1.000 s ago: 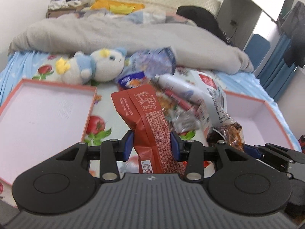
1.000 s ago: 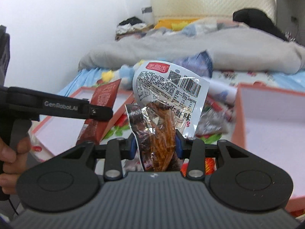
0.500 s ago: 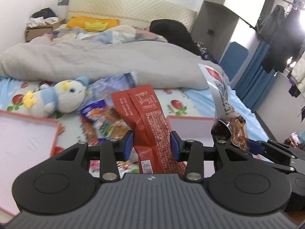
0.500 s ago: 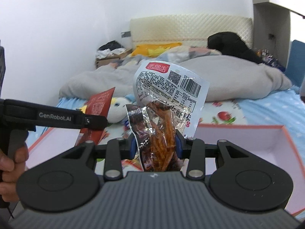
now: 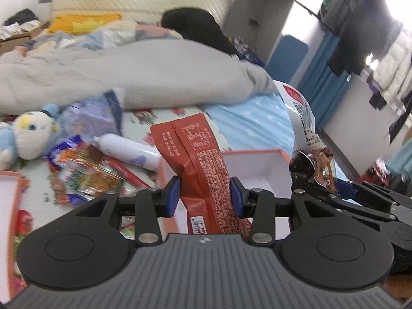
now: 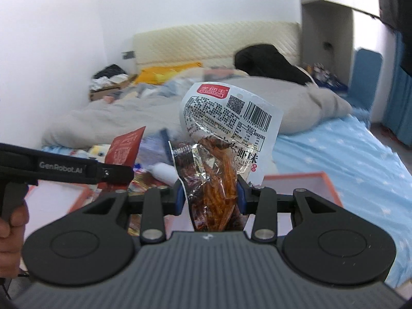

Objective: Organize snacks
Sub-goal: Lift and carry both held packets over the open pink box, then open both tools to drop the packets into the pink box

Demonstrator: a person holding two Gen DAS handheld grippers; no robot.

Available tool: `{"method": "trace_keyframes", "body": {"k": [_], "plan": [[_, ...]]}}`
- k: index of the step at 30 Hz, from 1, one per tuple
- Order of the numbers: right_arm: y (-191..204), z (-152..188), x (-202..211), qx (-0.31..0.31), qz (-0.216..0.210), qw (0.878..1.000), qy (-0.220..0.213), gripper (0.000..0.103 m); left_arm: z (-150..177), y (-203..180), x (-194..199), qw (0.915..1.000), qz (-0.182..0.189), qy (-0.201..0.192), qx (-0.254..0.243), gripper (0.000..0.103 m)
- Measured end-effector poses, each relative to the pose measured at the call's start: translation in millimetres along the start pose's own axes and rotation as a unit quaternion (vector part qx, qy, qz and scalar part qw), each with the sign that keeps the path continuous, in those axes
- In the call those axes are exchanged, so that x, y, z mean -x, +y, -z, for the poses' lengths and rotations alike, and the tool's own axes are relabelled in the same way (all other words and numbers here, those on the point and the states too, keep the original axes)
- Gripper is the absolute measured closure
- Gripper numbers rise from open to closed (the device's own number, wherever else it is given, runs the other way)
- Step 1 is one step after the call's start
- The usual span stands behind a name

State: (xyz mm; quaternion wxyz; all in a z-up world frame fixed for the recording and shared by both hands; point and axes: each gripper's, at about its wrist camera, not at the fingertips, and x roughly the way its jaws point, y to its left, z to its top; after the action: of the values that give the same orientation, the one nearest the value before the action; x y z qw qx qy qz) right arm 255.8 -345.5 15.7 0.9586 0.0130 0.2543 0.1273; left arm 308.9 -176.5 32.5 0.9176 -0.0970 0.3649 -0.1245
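My left gripper [image 5: 205, 197] is shut on a red snack packet [image 5: 198, 164], held upright above the near corner of an orange-rimmed white box [image 5: 257, 159]. My right gripper [image 6: 209, 195] is shut on a clear packet of orange-brown spicy strips with a white barcoded top [image 6: 226, 139], held above the same box [image 6: 303, 185]. In the right wrist view the left gripper [image 6: 113, 175] and its red packet [image 6: 123, 149] show at the left. In the left wrist view the right gripper's packet [image 5: 306, 139] shows at the right.
Several loose snack packets [image 5: 82, 175] and a white tube [image 5: 128, 149] lie on the fruit-print sheet. A plush toy [image 5: 28, 136] sits at the left, by a second orange-rimmed box [image 5: 10, 180]. A grey duvet [image 5: 128, 72] lies behind.
Both grippers have swung to the right with their packets, from over the snack pile toward the right-hand box. Both stay shut on their packets.
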Motion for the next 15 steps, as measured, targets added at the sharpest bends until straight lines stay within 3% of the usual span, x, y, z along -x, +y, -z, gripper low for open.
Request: {"method": "trace_keyframes", "body": {"k": [9, 15], "plan": [[-58, 48, -44, -0.026, 0.045, 0.997, 0.065, 0.061, 26, -24, -98, 0.9971, 0.007, 0.074, -0.014, 0.057], [-78, 73, -63, -0.038, 0.058, 0.993, 0.097, 0.061, 33, -33, -142, 0.9944, 0.007, 0.103, -0.023, 0.056]]}}
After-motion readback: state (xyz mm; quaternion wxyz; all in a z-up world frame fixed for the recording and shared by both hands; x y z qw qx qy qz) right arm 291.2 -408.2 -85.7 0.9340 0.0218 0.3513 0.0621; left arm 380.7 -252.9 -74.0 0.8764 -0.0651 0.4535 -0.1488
